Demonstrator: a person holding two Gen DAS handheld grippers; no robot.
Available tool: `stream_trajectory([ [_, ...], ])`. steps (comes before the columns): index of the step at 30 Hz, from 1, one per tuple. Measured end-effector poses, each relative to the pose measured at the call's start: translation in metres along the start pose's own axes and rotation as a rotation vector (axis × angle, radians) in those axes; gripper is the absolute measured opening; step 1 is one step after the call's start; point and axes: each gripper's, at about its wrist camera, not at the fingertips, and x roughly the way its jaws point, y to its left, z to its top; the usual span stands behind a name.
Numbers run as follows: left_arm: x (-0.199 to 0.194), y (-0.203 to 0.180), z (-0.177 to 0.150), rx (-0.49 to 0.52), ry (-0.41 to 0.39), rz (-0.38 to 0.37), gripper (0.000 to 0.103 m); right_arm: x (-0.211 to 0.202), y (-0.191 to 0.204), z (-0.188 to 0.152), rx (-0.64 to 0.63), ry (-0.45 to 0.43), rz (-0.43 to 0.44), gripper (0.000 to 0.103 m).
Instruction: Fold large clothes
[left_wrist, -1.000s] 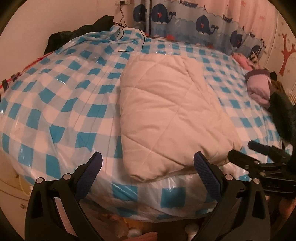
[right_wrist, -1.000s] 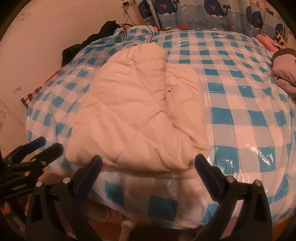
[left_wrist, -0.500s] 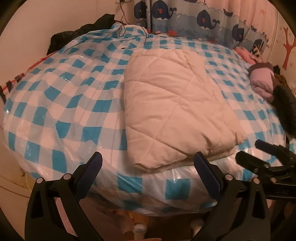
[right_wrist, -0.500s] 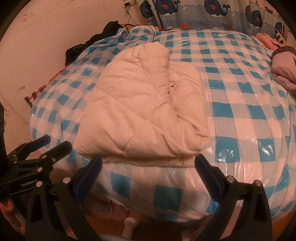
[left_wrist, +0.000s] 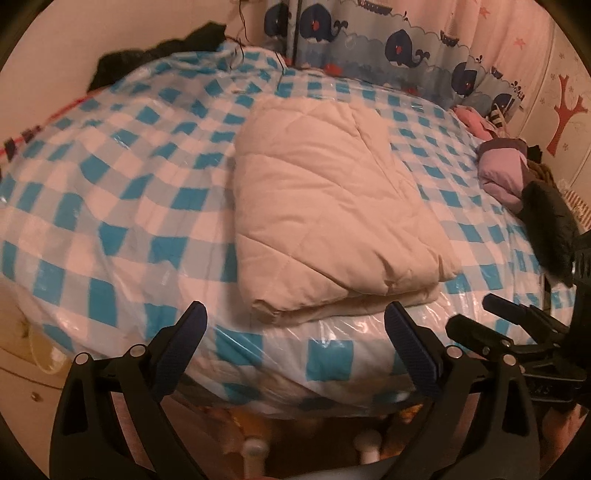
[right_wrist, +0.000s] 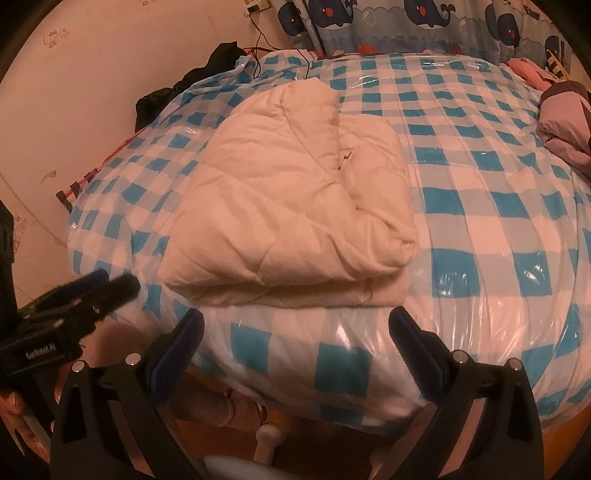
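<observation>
A cream quilted garment (left_wrist: 332, 221) lies folded into a thick rectangle in the middle of the bed, its front edge near the mattress edge; in the right wrist view the garment (right_wrist: 295, 206) shows a rolled fold along its right side. My left gripper (left_wrist: 295, 325) is open and holds nothing, a short way back from the garment's front edge. My right gripper (right_wrist: 295, 325) is also open and holds nothing, in front of the same edge. Each appears in the other's view: the right gripper (left_wrist: 469, 310) at the right, the left gripper (right_wrist: 118, 280) at the left.
The bed (left_wrist: 110, 206) is covered with a blue-and-white checked plastic sheet. A pink-purple pile of clothes (left_wrist: 502, 173) and a dark furry item (left_wrist: 550, 229) lie at its right side. A black garment (right_wrist: 177, 92) and cables sit at the far left corner. A whale-print curtain (left_wrist: 388, 48) hangs behind.
Both grippers have drawn back from the bed edge, so more of the mattress front and the floor below shows. The folded garment has not moved.
</observation>
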Motion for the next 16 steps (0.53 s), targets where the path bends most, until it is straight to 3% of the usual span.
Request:
stream_trajectory([
  [5, -0.004, 0.0, -0.002, 0.008, 0.013, 0.072, 0.094, -0.007, 0.001, -0.006, 0.001, -0.008, 0.002, 0.096],
  [9, 0.0, 0.004, -0.007, -0.003, 0.061, 0.065, 0.094, -0.014, 0.002, -0.009, 0.002, -0.019, 0.004, 0.096],
  [16, -0.011, -0.001, -0.015, 0.035, 0.04, 0.08, 0.094, -0.023, 0.007, -0.016, -0.006, -0.03, 0.009, 0.096],
])
